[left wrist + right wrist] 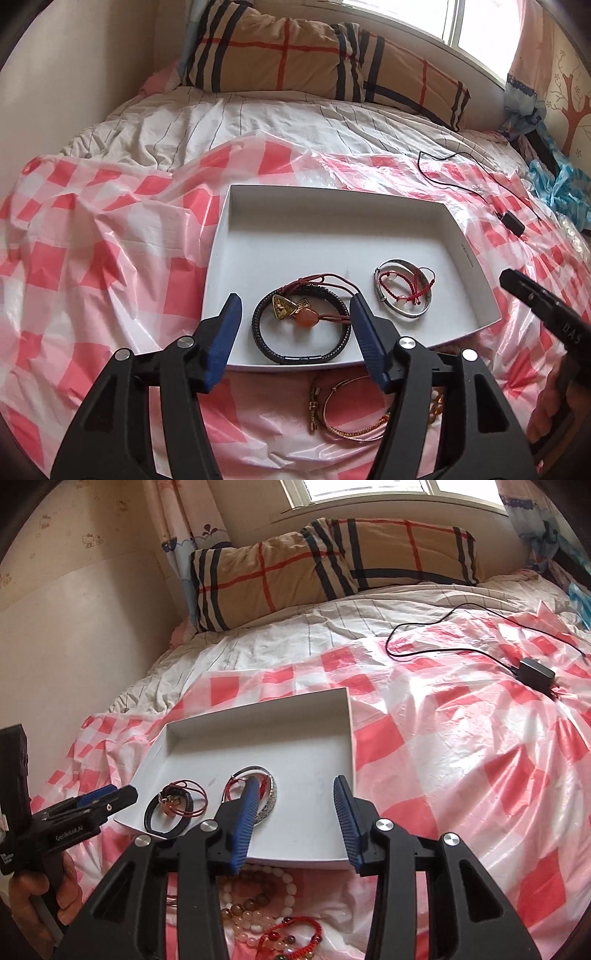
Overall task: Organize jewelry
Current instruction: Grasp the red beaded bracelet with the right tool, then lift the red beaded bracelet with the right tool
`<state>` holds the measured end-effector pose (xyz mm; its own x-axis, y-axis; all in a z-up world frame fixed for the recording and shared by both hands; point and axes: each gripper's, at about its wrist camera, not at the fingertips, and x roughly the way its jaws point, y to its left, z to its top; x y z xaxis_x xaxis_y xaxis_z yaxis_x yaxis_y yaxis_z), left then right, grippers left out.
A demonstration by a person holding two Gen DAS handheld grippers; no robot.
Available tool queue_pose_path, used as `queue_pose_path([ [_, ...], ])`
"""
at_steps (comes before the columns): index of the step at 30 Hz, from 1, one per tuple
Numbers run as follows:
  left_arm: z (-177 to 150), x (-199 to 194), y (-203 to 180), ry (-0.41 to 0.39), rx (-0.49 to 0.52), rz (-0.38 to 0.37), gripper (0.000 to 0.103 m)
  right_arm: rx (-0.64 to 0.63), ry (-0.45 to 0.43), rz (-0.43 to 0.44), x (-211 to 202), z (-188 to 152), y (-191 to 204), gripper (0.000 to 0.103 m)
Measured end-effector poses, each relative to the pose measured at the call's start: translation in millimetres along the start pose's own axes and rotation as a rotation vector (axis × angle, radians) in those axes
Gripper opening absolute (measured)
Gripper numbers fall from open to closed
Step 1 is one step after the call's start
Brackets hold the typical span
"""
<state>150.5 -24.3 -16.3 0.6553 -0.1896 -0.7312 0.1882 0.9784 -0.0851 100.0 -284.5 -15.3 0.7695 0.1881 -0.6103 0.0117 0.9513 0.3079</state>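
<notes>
A white tray lies on the bed. In it are a black braided bracelet with a red cord pendant on top, and a silver bangle with a red string bracelet. My left gripper is open and empty, above the black bracelet. Gold bangles lie in front of the tray. My right gripper is open and empty over the tray, beside the silver bangle. Bead bracelets and a red bracelet lie below it.
A pink checked plastic sheet covers the bed. A black charger with cable lies at the right. A plaid pillow sits at the head by the window. A wall runs along the left.
</notes>
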Motion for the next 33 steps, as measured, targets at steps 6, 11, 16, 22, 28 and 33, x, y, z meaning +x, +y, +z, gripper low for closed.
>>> queue_pose_path([
  [6,-15,-20,-15,-0.005,0.113,-0.001,0.061,0.034,0.051,-0.016,-19,-17,-13,0.041],
  [11,-25,-27,-31,-0.002,0.197,-0.024,0.063,0.029,0.188,0.044,-18,-50,-9,0.041],
  [16,-32,-29,-35,0.007,0.238,-0.003,0.067,-0.003,0.294,0.029,-3,-71,0,0.041],
  [22,-33,-29,-25,0.014,0.227,0.019,0.071,0.023,0.308,0.053,3,-73,-5,0.032],
  [28,-34,-29,-18,0.024,0.225,0.037,0.071,-0.006,0.269,0.115,-6,-68,4,0.008],
  [33,-34,-28,-9,0.037,0.234,0.058,0.072,0.023,0.197,0.158,-19,-59,0,0.008],
])
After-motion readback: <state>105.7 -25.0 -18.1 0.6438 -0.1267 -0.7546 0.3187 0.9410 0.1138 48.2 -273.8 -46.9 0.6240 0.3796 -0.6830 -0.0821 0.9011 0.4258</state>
